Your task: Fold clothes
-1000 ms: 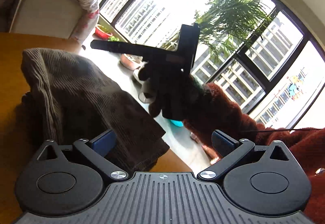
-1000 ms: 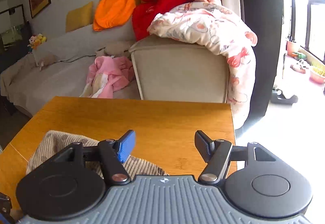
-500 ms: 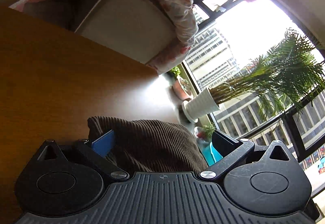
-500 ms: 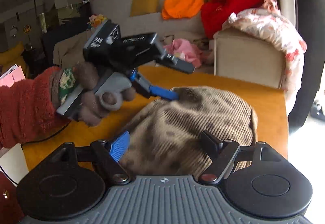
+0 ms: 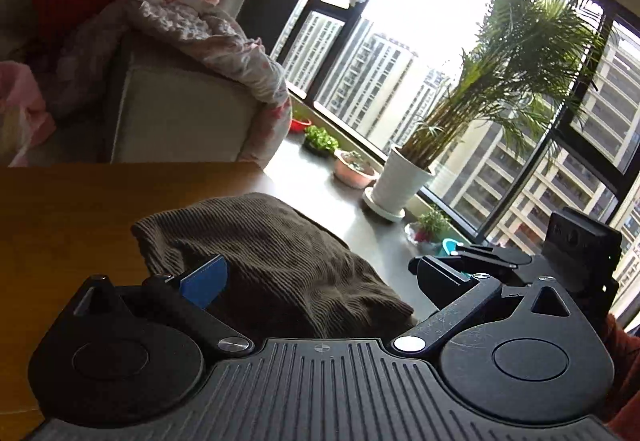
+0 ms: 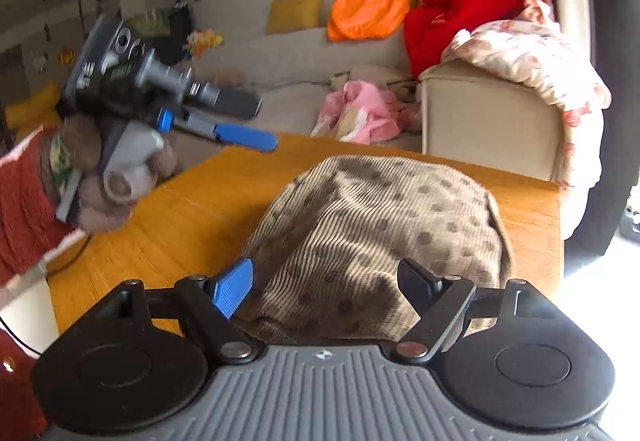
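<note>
A folded brown corduroy garment with dark dots (image 6: 380, 225) lies on the wooden table (image 6: 192, 217) near its right corner. It also shows in the left wrist view (image 5: 276, 257). My right gripper (image 6: 326, 283) is open and empty, just above the garment's near edge. My left gripper (image 5: 320, 277) is open and empty, low over the garment's near side. In the right wrist view the left gripper (image 6: 244, 121) hangs in the air left of the garment, above the table. The right gripper's body shows in the left wrist view (image 5: 520, 265) at the right.
A beige sofa arm (image 6: 488, 121) draped with a floral blanket (image 6: 540, 53) stands behind the table. Pink clothes (image 6: 360, 113) lie on the sofa. A potted palm (image 5: 404, 185) and small pots stand by the window. The table's right edge (image 6: 560, 241) drops to the floor.
The left gripper has lifted off the garment and drawn back to the left. The right gripper has moved closer over the garment's near edge. Both stay open.
</note>
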Demonstrator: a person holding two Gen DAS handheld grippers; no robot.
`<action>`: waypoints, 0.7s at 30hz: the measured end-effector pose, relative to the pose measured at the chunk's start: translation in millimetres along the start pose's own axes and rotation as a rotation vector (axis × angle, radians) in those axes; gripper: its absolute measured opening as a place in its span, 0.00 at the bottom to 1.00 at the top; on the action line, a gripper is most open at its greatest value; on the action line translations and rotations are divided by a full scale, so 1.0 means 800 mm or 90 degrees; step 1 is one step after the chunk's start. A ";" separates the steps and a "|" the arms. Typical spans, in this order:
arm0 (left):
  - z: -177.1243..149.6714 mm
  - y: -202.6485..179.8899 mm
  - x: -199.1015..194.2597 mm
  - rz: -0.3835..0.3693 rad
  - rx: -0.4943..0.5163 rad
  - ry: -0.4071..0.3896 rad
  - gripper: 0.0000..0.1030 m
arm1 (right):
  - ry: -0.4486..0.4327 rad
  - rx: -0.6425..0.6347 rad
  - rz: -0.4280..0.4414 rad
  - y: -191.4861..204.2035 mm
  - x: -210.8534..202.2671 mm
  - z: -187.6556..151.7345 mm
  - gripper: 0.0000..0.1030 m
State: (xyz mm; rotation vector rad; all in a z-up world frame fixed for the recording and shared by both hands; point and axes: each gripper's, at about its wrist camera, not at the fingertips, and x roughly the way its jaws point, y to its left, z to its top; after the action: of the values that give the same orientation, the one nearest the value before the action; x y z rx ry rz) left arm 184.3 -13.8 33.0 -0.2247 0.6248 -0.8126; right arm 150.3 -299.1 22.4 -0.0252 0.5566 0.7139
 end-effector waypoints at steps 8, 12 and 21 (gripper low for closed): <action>-0.058 -0.094 0.086 -0.019 0.175 0.115 1.00 | -0.057 0.225 -0.123 -0.103 -0.060 -0.043 0.49; -0.063 -0.077 0.111 0.010 0.164 0.146 1.00 | -0.050 0.306 -0.108 -0.139 -0.040 -0.070 0.41; -0.049 -0.039 0.084 0.086 0.138 0.153 1.00 | -0.022 0.279 0.091 -0.081 0.014 -0.091 0.41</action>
State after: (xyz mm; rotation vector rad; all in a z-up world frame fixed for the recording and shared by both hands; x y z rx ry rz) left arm 177.1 -82.4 -14.1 0.1137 0.7625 -0.7757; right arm 163.2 -356.4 -55.6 0.4383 0.6762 0.7166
